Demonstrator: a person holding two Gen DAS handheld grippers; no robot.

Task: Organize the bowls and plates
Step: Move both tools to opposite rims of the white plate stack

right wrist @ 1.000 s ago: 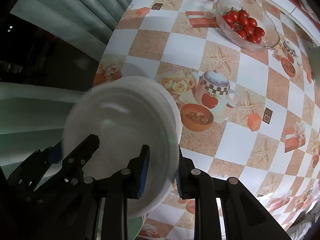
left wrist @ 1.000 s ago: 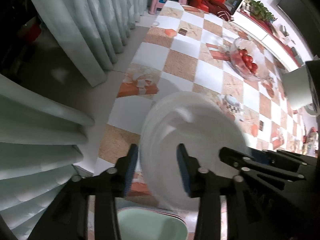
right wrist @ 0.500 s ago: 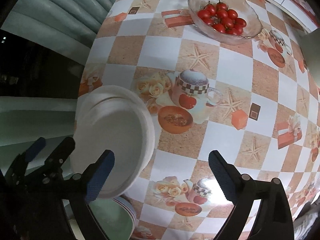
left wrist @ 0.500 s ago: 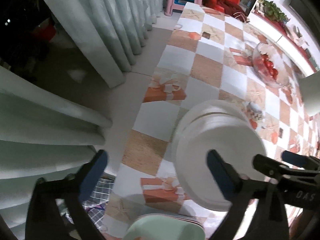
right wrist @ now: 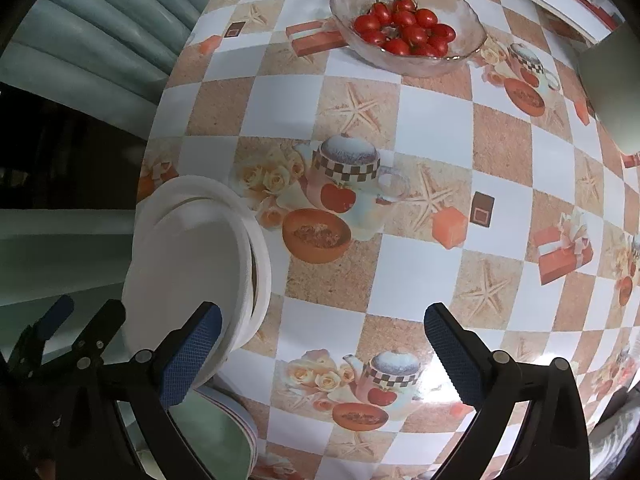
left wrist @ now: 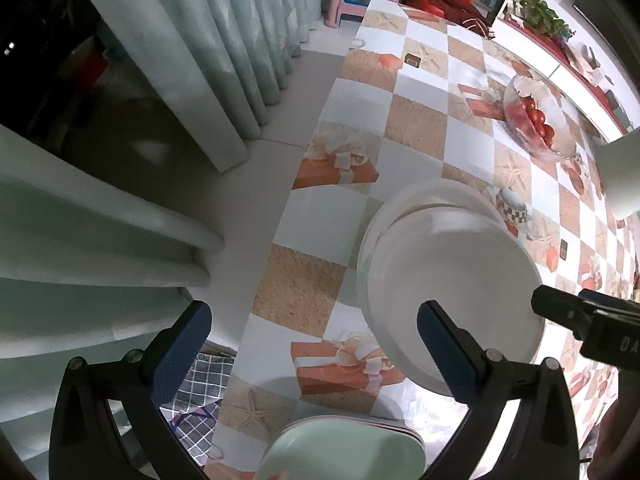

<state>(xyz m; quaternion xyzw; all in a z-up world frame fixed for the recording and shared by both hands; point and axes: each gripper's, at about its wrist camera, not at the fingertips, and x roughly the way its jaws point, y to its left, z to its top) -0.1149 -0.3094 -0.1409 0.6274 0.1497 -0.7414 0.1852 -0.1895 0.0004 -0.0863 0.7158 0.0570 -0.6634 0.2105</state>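
Observation:
A stack of white plates [left wrist: 452, 280] sits near the table's left edge, and the top plate lies slightly off centre on it. My left gripper [left wrist: 312, 320] hangs open above the stack's left side, pads clear of the rim. In the right wrist view the same white plates [right wrist: 192, 264] lie to the left of my right gripper [right wrist: 322, 320]. Its jaws are opening, with only tablecloth between them. A pale green stack of dishes [left wrist: 344, 452] with striped rims sits at the near edge, also seen as the green dishes [right wrist: 208, 436].
A glass bowl of cherry tomatoes [right wrist: 404, 36] stands at the far side of the checked tablecloth [right wrist: 420, 272]. A tall white container [right wrist: 612, 92] stands at the right. Pale curtains [left wrist: 200, 60] and floor lie beyond the table's left edge [left wrist: 280, 216].
Both grippers were shut on the white plate's rim. Both have opened wide and let it go, and it now rests on the stack. The right gripper has shifted to the right.

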